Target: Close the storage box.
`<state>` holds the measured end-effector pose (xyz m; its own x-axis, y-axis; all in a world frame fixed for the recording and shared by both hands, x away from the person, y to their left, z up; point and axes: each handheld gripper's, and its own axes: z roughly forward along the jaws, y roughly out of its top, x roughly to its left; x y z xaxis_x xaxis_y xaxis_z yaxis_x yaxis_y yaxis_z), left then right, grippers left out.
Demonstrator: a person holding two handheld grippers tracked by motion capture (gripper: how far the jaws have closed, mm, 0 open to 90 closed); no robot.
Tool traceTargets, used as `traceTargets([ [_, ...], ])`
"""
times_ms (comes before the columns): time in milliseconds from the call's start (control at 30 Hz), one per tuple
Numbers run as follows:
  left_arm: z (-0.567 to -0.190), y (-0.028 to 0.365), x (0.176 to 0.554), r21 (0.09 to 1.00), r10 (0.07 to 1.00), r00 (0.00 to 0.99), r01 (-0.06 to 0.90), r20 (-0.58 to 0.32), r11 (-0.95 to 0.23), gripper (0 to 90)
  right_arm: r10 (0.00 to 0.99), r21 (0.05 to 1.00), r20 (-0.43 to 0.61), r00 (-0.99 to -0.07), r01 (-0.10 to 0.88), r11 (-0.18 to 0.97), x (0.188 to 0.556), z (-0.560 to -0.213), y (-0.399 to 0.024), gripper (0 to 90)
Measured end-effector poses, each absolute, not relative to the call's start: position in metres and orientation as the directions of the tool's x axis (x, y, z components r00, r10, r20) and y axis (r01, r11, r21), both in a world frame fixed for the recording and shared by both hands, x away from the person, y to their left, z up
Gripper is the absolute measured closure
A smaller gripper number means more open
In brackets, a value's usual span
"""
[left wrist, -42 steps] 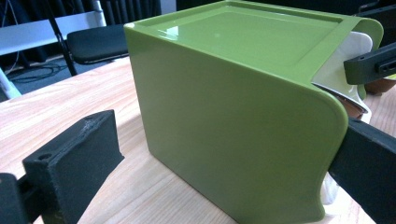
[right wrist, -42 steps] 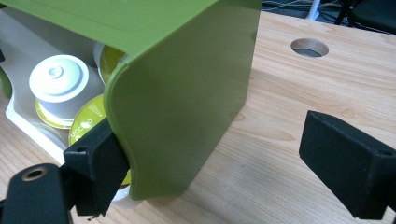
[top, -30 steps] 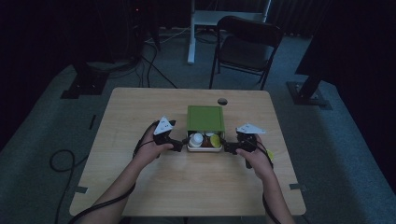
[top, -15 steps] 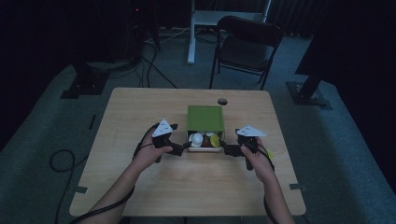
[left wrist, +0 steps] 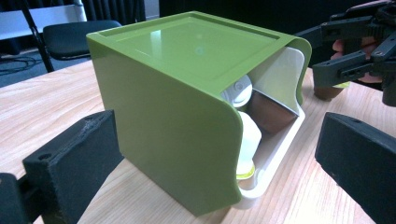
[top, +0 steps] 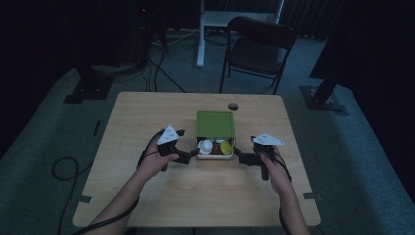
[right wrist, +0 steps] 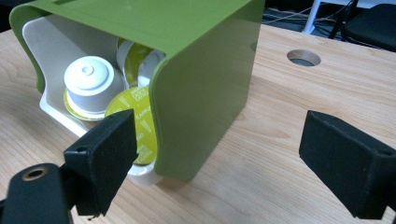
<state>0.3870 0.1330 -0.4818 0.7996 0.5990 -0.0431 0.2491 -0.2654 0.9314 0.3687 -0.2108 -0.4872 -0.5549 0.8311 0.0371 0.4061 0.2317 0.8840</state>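
Green box (top: 215, 125) sits at the centre of the table (top: 147, 112) in the high view, its white drawer (top: 214, 155) pulled out toward the person at 6 o'clock and holding a white capsule (top: 206, 145) beside a yellow-lidded one (top: 226, 147). Against the earlier frames little has changed: both hands sit where they were, and the right gripper (top: 239, 155) has edged slightly closer to the drawer's corner. The left gripper (top: 194, 154) lies at the drawer's 9 o'clock and the right one at its 3 o'clock, each tip just beside the drawer; from here I cannot tell whether they touch it. A round hole (top: 233, 105) in the table lies at the box's 1 o'clock, and a chair (top: 259, 46) stands beyond the far edge. In the left gripper view, the box (left wrist: 187, 107) fills the gap between the two black jaws, which stand wide apart and clear of its walls; inside the drawer (left wrist: 275, 140) a white capsule (left wrist: 238, 91) rests above a brown one (left wrist: 273, 114), with a pale capsule (left wrist: 247, 140) below. The right gripper (left wrist: 348, 49) shows at 2 o'clock. In the right gripper view, the jaws are also spread wide, straddling the box's (right wrist: 205, 79) near corner; the drawer (right wrist: 51, 109) holds a white capsule (right wrist: 88, 81) on a yellow foil lid, and a yellow lid (right wrist: 137, 126) leans at the front.
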Motion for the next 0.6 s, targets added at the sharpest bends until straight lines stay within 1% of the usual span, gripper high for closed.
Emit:
traceTargets([
  [467,-0.485,0.160,0.376,0.922,0.633,0.774,0.268,-0.034,-0.278,0.0,0.852,0.885,0.030,-0.523,0.411,0.221,0.354,-0.485,-0.230,11.0],
  [600,-0.487,0.171,0.373,0.928,0.651,0.758,0.274,-0.047,-0.252,0.0,0.860,0.885,0.028,-0.510,0.413,0.216,0.348,-0.484,-0.240,11.0],
])
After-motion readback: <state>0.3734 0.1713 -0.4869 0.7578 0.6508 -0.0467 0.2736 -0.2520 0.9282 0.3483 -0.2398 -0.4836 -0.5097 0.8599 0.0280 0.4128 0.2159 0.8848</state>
